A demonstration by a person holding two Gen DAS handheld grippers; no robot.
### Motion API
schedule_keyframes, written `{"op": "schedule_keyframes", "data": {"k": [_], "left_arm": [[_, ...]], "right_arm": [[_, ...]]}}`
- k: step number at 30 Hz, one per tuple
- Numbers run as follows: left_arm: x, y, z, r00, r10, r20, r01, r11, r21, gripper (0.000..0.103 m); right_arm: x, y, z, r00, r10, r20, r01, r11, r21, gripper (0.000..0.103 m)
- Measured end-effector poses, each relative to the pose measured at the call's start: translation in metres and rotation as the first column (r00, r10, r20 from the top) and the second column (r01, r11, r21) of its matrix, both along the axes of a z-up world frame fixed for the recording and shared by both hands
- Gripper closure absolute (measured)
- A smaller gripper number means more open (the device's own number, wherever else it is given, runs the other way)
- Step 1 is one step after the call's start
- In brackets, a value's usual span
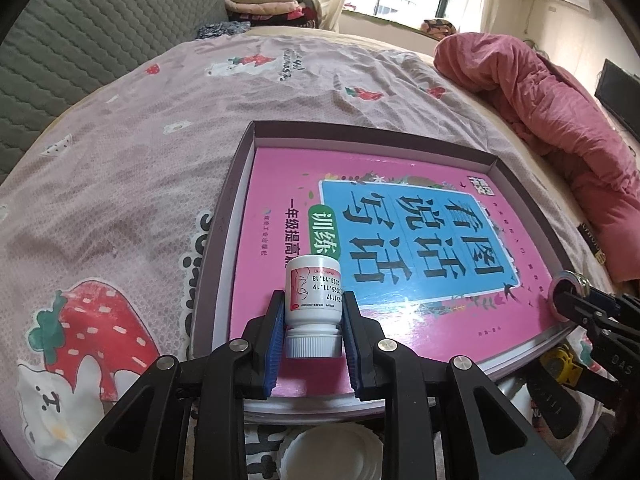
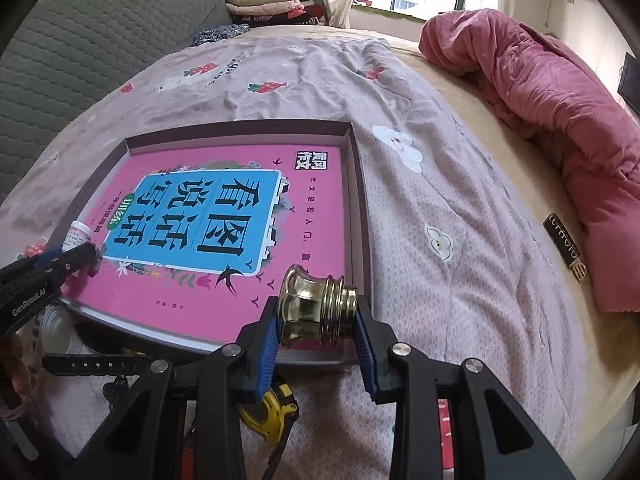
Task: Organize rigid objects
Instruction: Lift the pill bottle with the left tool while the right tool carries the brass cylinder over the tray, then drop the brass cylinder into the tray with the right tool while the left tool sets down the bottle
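**Both grippers loaded over the box**

Left gripper (image 1: 313,320) is clamped on a white medicine bottle (image 1: 313,294), cap towards the camera, over the near left part of the pink workbook (image 1: 400,240). Right gripper (image 2: 318,330) is clamped on a brass fitting (image 2: 316,310) lying sideways at the book's near right corner. The workbook lies in a shallow cardboard box (image 2: 358,184) on the strawberry-print bedsheet (image 1: 120,160). A yellow tape measure (image 2: 272,412) lies below the right gripper.

A bed (image 2: 460,280) carries everything, spread with a pink strawberry-print sheet (image 1: 132,168). Near its front edge lies a shallow box lid (image 2: 360,184) (a pink book fills it). Along the right edge lies a bunched red quilt (image 2: 560,112); a yellow tape measure (image 2: 276,412) rests at the front.
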State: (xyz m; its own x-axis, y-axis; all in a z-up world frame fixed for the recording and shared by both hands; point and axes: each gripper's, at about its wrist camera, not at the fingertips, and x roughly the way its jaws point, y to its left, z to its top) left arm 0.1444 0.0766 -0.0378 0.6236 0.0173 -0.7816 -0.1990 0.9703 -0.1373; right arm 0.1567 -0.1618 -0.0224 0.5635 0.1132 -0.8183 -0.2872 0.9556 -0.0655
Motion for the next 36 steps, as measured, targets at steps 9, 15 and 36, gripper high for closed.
{"op": "schedule_keyframes", "data": {"k": [9,15,36], "left_arm": [[0.0,0.002,-0.002,1.0,0.0,0.0,0.0,1.0,-0.003,0.076],[0.0,0.003,-0.002,1.0,-0.001,0.001,0.001,1.0,-0.003,0.076],[0.0,0.001,-0.001,1.0,-0.004,0.001,0.004,1.0,-0.006,0.076]], "right_arm": [[-0.002,0.004,0.005,0.997,0.079,-0.003,-0.079,0.997,-0.003,0.068],[-0.002,0.003,0.004,0.995,0.1,-0.009,-0.1,0.995,-0.001,0.068],[-0.009,-0.011,0.011,0.999,-0.026,0.047,0.03,0.997,-0.077,0.057]]}}
